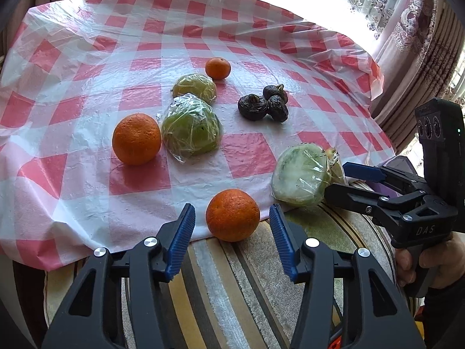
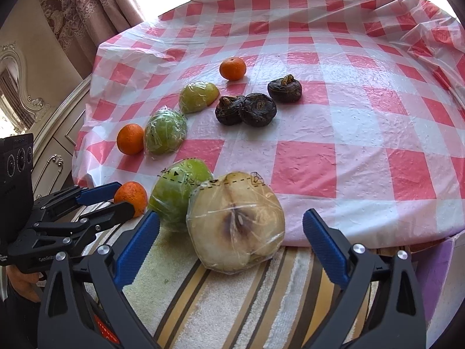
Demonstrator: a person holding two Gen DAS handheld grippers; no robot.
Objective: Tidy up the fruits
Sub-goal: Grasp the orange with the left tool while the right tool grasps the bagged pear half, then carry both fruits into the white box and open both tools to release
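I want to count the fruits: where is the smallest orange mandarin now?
The smallest orange mandarin lies farthest back on the red-checked plastic tablecloth, just behind the wrapped green apple half and left of the three dark water chestnuts.

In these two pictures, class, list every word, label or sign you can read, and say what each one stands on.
"DAS": raised letters on the body of the right hand-held gripper.
"GenRobot", partly legible: white print on the body of the left hand-held gripper.
Red sticker on the right hand-held gripper's frame: lettering cut off, unreadable.
Dashed line with small symbols on the plastic wrap of the halved apple: too small to read.
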